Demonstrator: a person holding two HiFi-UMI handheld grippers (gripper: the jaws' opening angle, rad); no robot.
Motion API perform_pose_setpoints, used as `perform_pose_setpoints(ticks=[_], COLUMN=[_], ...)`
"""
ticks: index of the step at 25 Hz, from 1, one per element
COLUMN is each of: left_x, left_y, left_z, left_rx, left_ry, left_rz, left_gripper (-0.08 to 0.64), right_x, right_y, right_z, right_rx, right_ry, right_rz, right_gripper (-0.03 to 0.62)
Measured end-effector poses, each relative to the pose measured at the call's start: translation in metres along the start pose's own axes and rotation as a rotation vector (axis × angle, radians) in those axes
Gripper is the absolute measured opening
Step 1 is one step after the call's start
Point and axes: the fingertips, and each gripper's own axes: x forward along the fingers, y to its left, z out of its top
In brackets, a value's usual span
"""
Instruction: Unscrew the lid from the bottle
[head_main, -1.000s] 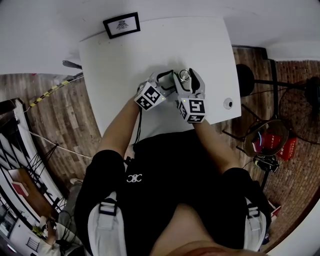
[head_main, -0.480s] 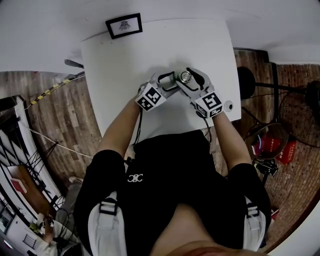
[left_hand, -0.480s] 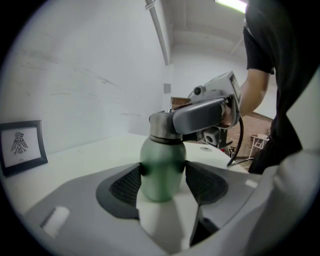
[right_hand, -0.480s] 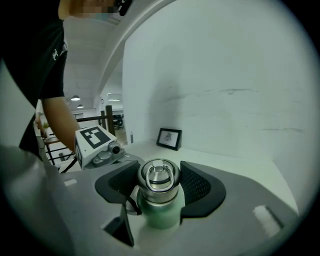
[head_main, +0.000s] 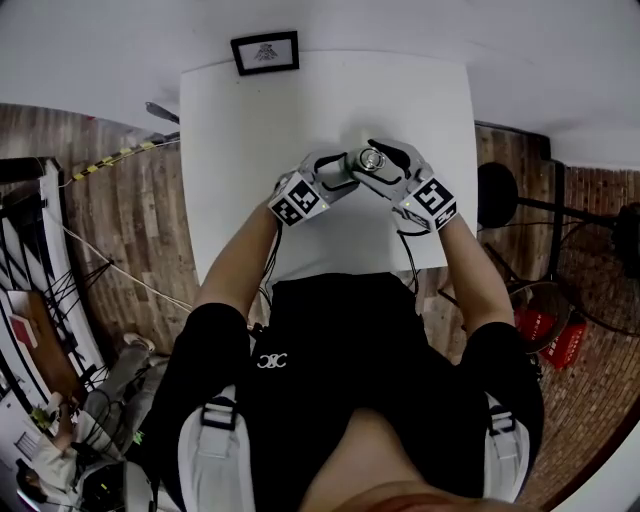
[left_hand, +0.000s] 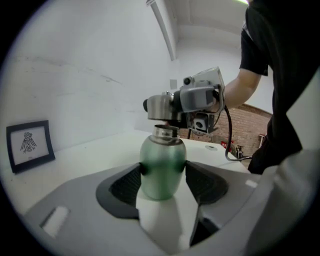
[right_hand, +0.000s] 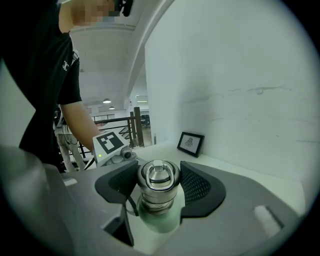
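A green metal bottle (left_hand: 161, 167) stands on the white table (head_main: 300, 100), and its body sits pressed between the dark pads of my left gripper (left_hand: 162, 176). On its neck is a steel lid (right_hand: 158, 176) with a ring on top. My right gripper (right_hand: 159, 182) is shut on that lid from the side. In the left gripper view the lid (left_hand: 159, 106) sits at the top of the neck; I cannot tell whether it has come free. From above, both grippers meet at the lid (head_main: 372, 158), the left gripper (head_main: 340, 168) on the left and the right gripper (head_main: 385, 160) on the right.
A small black-framed picture (head_main: 265, 52) stands at the table's far edge against the white wall. A small white disc (left_hand: 210, 146) lies on the table beyond the bottle. A dark stool (head_main: 497, 195) stands right of the table. The person's lap is at the near edge.
The right gripper has turned round the lid, its marker cube swinging from the near side out to the right. The left gripper and the bottle stayed in place.
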Motion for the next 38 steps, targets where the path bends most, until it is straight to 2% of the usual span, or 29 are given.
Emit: perform_pose_setpoints(ticks=[4, 8, 11, 13, 16, 18, 20, 23, 26, 28, 32, 35, 38], left_x=[0.002, -0.005, -0.018, -0.033, -0.064, -0.087, -0.111, -0.147, -0.179, -0.198, -0.225, -0.235, -0.236], left_y=[0.000, -0.001, -0.004, -0.001, 0.010, 0.017, 0.018, 0.018, 0.017, 0.014, 0.010, 0.011, 0.014], left_z=[-0.005, -0.010, -0.008, 0.002, 0.030, 0.050, 0.071, 0.099, 0.117, 0.129, 0.151, 0.159, 0.167], left_rx=[-0.025, -0.096, -0.133, -0.152, -0.169, -0.165, -0.163, -0.198, -0.244, -0.258, -0.238, -0.233, -0.218], left_ry=[0.038, 0.066, 0.015, -0.035, -0.116, -0.166, -0.222, -0.295, -0.315, -0.327, -0.332, -0.346, -0.359], left_rz=[0.067, 0.182, 0.296, 0.386, 0.538, 0.640, 0.730, 0.838, 0.935, 0.986, 1.063, 1.087, 1.086], left_gripper=[0.334, 0.333, 0.330, 0.298, 0.207, 0.114, 0.068, 0.054, 0.054, 0.054, 0.054, 0.054, 0.054], right_x=[-0.011, -0.027, -0.040, -0.048, -0.058, -0.064, -0.073, -0.087, -0.100, -0.112, -0.134, -0.143, -0.144], right_y=[-0.002, -0.006, -0.008, -0.008, -0.011, -0.012, -0.009, -0.008, -0.013, -0.019, -0.036, -0.045, -0.050], right_z=[0.016, 0.027, 0.026, 0.030, 0.046, 0.058, 0.072, 0.095, 0.115, 0.127, 0.142, 0.146, 0.148], right_rx=[-0.023, -0.019, -0.006, -0.010, -0.028, -0.042, -0.051, -0.050, -0.022, -0.008, 0.027, 0.036, 0.041], right_ry=[-0.044, -0.108, -0.160, -0.195, -0.253, -0.288, -0.321, -0.366, -0.410, -0.431, -0.462, -0.475, -0.482], right_rz=[0.007, -0.060, -0.127, -0.169, -0.230, -0.272, -0.314, -0.383, -0.457, -0.515, -0.624, -0.669, -0.680], right_gripper=[0.268, 0.268, 0.268, 0.268, 0.268, 0.268, 0.268, 0.268, 0.268, 0.268, 0.268, 0.268, 0.268])
